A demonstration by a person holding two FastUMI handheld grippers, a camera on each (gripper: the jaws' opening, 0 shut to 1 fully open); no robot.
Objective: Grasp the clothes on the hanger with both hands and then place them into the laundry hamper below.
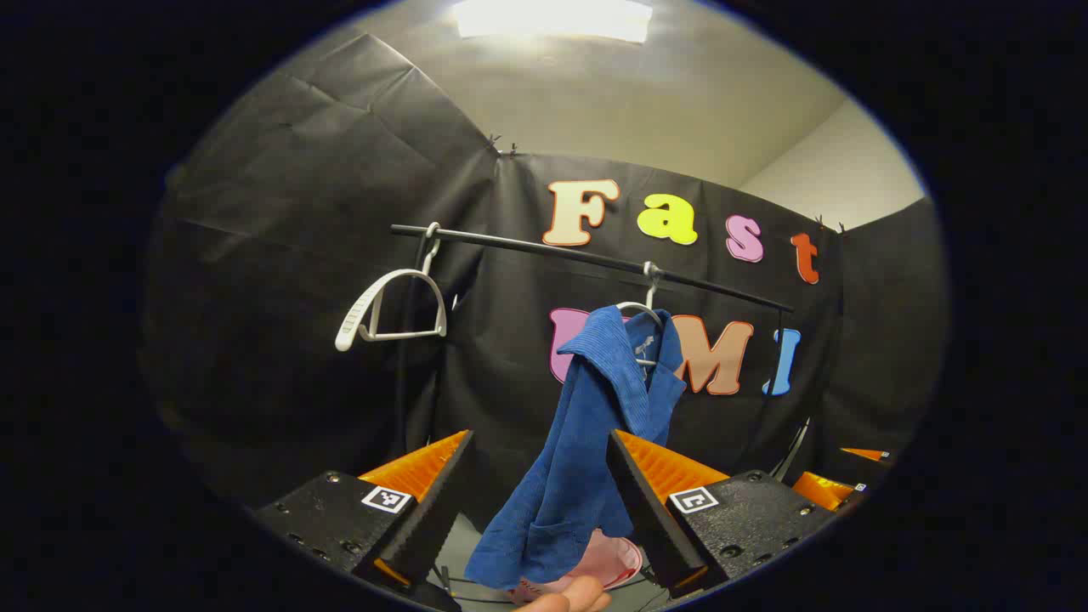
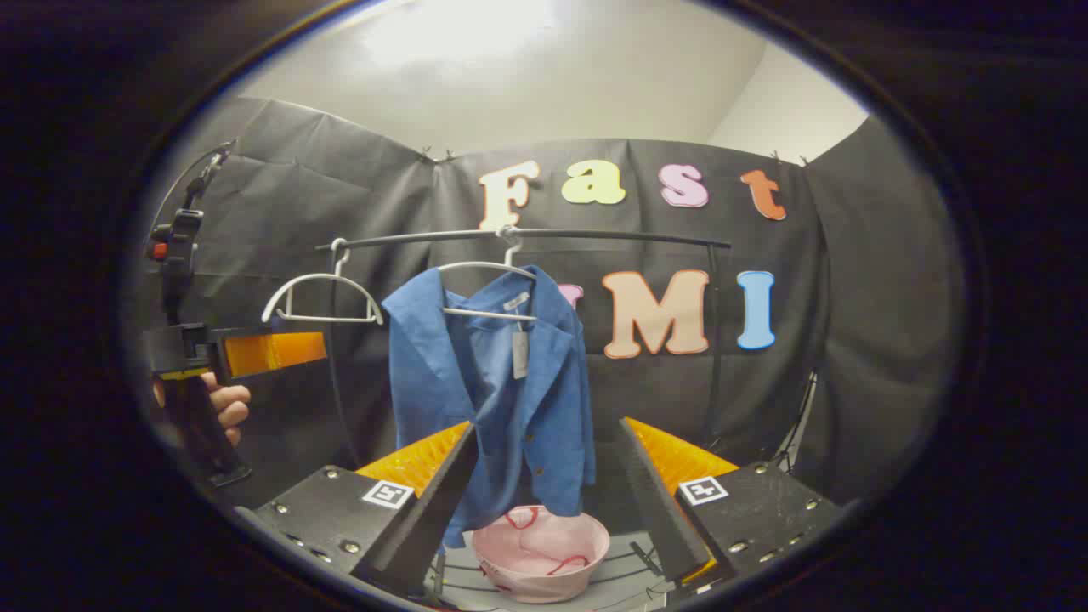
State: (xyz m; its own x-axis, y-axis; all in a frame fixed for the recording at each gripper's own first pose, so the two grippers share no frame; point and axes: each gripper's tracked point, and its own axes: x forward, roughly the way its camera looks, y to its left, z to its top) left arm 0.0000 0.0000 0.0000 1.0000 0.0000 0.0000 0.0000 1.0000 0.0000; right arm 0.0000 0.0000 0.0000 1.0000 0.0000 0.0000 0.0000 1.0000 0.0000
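Here both hand-held grippers stand with their fingers spread wide apart and clamp nothing: the left hand-held gripper [image 1: 527, 501] frames the hanging cloth's lower part without a visible grip on it, while the right hand-held gripper [image 2: 548, 493] points at it from farther back. Below, a pale pink round laundry hamper [image 2: 541, 552] sits on the floor with a red cord lying inside it. The blue corduroy jacket [image 2: 493, 382] hangs on a white wire hanger [image 2: 489, 289] from a black horizontal rail [image 2: 527, 235], directly above the hamper, beside an empty white plastic hanger [image 2: 319, 297].
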